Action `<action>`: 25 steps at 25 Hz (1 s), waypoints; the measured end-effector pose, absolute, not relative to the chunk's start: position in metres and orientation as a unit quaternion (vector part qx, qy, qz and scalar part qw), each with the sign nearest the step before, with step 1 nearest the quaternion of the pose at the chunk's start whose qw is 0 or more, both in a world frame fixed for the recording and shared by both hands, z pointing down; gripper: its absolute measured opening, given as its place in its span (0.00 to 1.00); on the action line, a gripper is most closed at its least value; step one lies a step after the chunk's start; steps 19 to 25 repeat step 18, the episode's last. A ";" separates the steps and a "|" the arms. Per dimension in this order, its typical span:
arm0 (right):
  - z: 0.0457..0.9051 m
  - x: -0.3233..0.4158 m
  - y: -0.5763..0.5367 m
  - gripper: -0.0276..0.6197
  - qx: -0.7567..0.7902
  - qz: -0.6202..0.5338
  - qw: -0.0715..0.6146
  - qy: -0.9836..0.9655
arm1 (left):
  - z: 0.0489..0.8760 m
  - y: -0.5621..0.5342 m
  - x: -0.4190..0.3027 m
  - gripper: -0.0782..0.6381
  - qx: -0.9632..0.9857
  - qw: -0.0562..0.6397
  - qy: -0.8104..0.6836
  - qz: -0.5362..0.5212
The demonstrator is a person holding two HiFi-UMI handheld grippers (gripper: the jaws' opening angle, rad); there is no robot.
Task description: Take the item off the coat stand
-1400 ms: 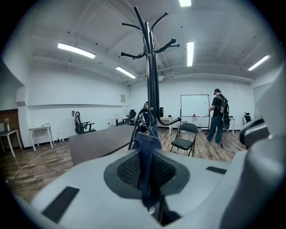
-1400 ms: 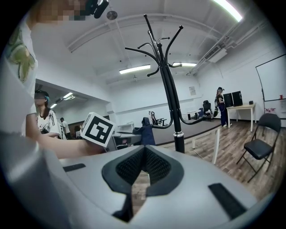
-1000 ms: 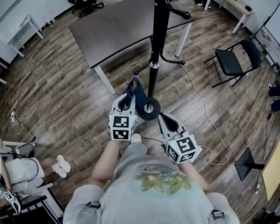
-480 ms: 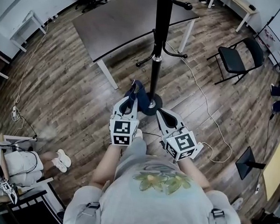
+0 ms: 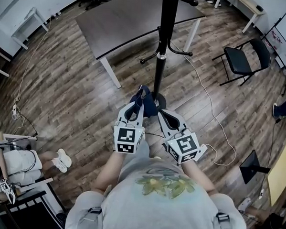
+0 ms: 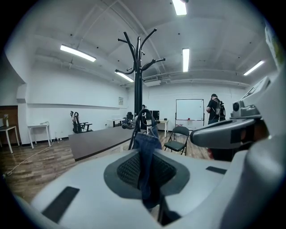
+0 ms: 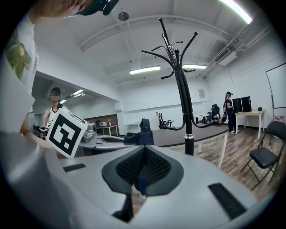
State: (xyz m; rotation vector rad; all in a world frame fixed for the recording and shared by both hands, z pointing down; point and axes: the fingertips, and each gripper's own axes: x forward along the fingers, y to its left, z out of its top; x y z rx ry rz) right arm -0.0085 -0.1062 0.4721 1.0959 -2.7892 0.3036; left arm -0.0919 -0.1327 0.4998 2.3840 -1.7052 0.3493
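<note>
The black coat stand (image 5: 159, 60) rises from the wood floor just beyond my two grippers; it also shows in the left gripper view (image 6: 138, 80) and the right gripper view (image 7: 183, 103). A blue denim item (image 5: 145, 98) hangs clear of the stand's hooks, in front of its base. My left gripper (image 5: 138, 102) is shut on it, and the cloth (image 6: 145, 165) sticks up between the pads. My right gripper (image 5: 159, 113) sits close beside it, jaws together with a strip of blue cloth (image 7: 142, 179) pinched between them.
A dark table (image 5: 124, 24) stands behind the stand, with a black folding chair (image 5: 241, 59) to the right. A white cable (image 5: 211, 115) trails over the floor. A seated person (image 5: 16, 162) is at the lower left. Other people stand far off (image 6: 216, 109).
Both grippers have drawn back from the stand toward my body and closer together. The denim item came with them and now lies over the stand's base.
</note>
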 end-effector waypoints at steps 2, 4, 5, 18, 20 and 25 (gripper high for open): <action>0.473 -0.010 -0.104 0.05 0.360 0.101 0.066 -0.925 | 0.500 -0.129 -0.092 0.17 0.804 0.095 -0.575 0.116; 0.475 -0.011 -0.103 0.05 0.357 0.101 0.068 -0.926 | 0.499 -0.126 -0.092 0.17 0.804 0.094 -0.575 0.114; 0.475 -0.011 -0.103 0.05 0.356 0.101 0.069 -0.926 | 0.498 -0.125 -0.092 0.17 0.804 0.094 -0.576 0.114; 0.479 -0.011 -0.099 0.05 0.345 0.101 0.077 -0.930 | 0.495 -0.118 -0.092 0.17 0.801 0.093 -0.580 0.115; 0.479 -0.011 -0.099 0.05 0.345 0.101 0.077 -0.930 | 0.495 -0.118 -0.092 0.17 0.801 0.093 -0.580 0.115; 0.479 -0.011 -0.099 0.05 0.345 0.101 0.077 -0.930 | 0.495 -0.118 -0.092 0.17 0.801 0.093 -0.580 0.115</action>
